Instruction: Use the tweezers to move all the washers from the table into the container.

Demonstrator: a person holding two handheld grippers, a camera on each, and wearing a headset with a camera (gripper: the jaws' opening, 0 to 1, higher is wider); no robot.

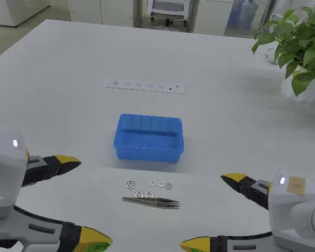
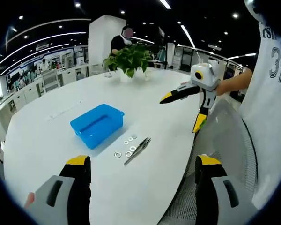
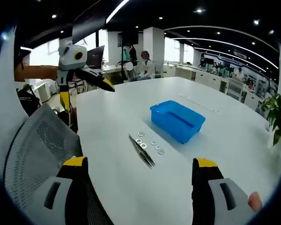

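In the head view we see a white table (image 1: 58, 73) with a blue container (image 1: 147, 152) near its middle. It is open at the top and we see nothing inside it. Just in front of it, on our side, six washers (image 1: 161, 184) lie in a loose group, all on the table and outside the container. The tweezers (image 1: 151, 201) lie flat right below the washers. They touch or almost touch two of them; we cannot tell which. The left gripper (image 1: 94, 202) comes in from the lower left and the right gripper (image 1: 201, 210) from the lower right. Both have their yellow-tipped jaws spread wide and hold nothing, and both are apart from the tweezers. Behind the container there is a white power strip (image 1: 145, 85), and a green plant (image 1: 302, 42) stands at the far right.

In the left gripper view its own two jaws rise at the bottom, wide apart, with nothing held between them. Ahead we see the tweezers, the washers beside them and the container behind. The right gripper enters from the right with its jaws parted. A mesh chair (image 2: 225, 136) and the white shirt (image 2: 267, 108) of a person are at the right.

In the right gripper view its own jaws also stand wide apart and empty. The tweezers lie ahead near the table edge, the washers just beyond them, the container farther. The left gripper enters from the upper left, jaws parted.
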